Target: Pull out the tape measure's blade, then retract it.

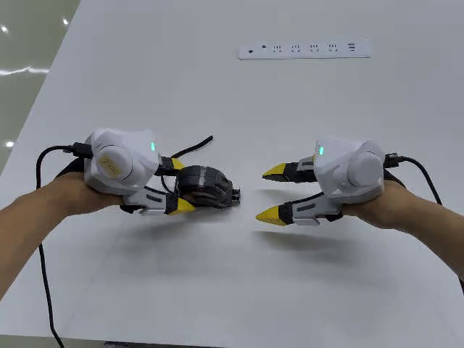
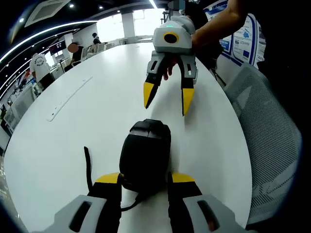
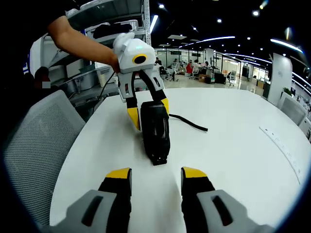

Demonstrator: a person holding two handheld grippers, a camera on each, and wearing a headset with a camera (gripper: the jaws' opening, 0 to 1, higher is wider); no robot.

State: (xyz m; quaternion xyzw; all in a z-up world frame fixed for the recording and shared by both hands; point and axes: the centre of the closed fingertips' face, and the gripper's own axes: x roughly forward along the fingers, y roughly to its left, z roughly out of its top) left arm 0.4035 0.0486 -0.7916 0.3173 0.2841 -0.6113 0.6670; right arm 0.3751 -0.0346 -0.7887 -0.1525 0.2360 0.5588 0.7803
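Left hand (image 1: 69, 194) comes in from 9 o'clock in the head view, forearm low over the table (image 1: 217, 87) and wrist about level. It holds the left gripper (image 1: 181, 185) with the jaws pointing to 3 o'clock. Right hand (image 1: 388, 206) mirrors it from 3 o'clock, with the right gripper (image 1: 270, 193) aimed at 9 o'clock. The two sets of tips face each other, apart.

Left gripper is clamped on the tape (image 1: 206, 187), one yellow tip on each side of the rear half of the black case. The case's front end sticks out past the tips toward 3 o'clock. Whether the case rests on the table or sits just above it can't be told.

Right gripper jaws are spread, nothing between them. The tape is at its 9 o'clock in the head view and dead ahead at 12 in its own view, near but not touching.

A black strap (image 1: 194, 147) trails from the tape toward 12–1 o'clock and lies on the table. A white power strip (image 1: 304, 50) lies far off at 1 o'clock. A black cable (image 1: 43, 275) runs from the back of the left gripper toward 6 o'clock.
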